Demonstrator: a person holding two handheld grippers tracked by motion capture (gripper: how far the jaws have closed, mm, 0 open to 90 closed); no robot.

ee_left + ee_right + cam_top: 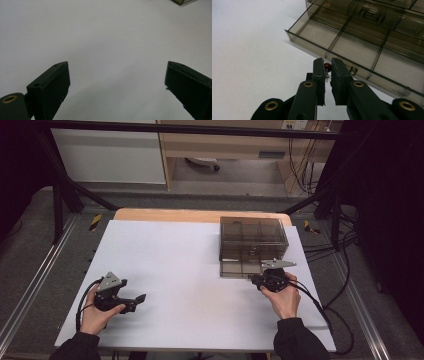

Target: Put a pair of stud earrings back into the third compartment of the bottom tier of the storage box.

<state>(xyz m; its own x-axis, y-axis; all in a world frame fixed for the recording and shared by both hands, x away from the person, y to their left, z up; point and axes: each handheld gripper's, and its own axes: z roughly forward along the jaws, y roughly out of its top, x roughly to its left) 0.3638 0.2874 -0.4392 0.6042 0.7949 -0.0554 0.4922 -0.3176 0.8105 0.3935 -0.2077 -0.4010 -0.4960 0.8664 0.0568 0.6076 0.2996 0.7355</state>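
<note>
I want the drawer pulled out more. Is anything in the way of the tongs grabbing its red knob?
No. The right tongs are already shut on the red knob of the open drawer, with nothing visible blocking.

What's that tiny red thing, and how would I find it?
Start at the smoky clear drawer box on the white table. Its bottom drawer is pulled out. At the drawer's front wall, the right hand-held gripper pinches a small red knob, unlike the silver stud beside it.
</note>
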